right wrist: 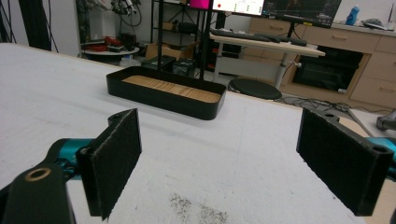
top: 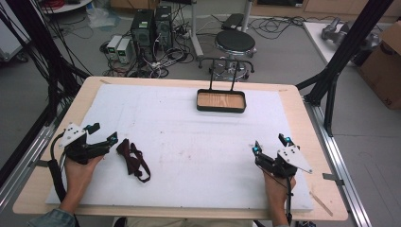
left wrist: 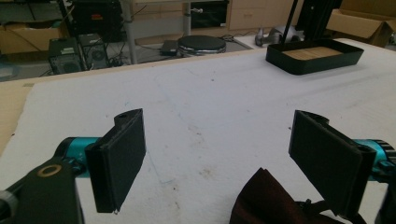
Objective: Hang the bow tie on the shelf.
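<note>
Notably, at this moment:
Left gripper [top: 103, 137]: jaws were held wide apart, nothing between them.
Right gripper [top: 270, 147]: jaws were spread, empty.
Bow tie [top: 133, 159]: was laid on the white mat [top: 189, 142] just beside the left gripper, well apart from the black tray [top: 221, 100].
Risk: only a loose strap might be pinched, so the bow tie could be dragged or dropped.
Writing: none could be read.

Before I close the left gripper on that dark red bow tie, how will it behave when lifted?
The bow tie is probably floppy: it lies crumpled, with thin straps trailing loose on the white mat. It looks light, so it may drape and dangle from the left gripper. The straps could snag.
</note>
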`<control>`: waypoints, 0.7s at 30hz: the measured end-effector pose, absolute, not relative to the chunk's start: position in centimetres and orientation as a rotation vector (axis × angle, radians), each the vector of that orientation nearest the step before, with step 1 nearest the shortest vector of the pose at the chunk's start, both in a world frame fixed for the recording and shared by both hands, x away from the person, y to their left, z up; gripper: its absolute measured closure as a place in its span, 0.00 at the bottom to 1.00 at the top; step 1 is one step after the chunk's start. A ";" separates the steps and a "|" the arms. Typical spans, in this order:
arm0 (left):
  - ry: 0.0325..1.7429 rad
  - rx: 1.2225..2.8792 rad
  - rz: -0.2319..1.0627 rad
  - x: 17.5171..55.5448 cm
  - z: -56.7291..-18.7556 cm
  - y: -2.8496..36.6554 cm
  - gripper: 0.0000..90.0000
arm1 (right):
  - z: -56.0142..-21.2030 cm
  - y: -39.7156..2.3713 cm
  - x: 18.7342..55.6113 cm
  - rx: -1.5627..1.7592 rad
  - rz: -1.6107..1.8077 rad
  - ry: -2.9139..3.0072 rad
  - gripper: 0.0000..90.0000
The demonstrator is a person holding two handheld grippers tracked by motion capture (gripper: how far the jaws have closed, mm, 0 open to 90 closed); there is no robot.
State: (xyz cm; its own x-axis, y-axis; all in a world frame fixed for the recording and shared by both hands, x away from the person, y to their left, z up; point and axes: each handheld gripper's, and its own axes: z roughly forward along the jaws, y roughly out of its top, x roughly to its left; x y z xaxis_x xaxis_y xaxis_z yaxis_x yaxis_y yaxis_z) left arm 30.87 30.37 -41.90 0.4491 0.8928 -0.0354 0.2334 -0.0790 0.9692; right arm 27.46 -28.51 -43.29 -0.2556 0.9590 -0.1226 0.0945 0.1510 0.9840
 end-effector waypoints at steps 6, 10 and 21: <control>1.006 1.600 0.727 30.8 -41.8 29.9 0.22 | -43.3 -28.4 27.4 1.059 1.229 1.545 0.15; 1.007 1.611 0.716 30.7 -41.7 29.8 0.22 | -43.3 -28.4 27.5 1.052 1.225 1.548 0.15; 1.026 1.655 0.688 30.6 -42.1 29.2 0.25 | -43.3 -27.9 27.4 1.028 1.193 1.571 0.15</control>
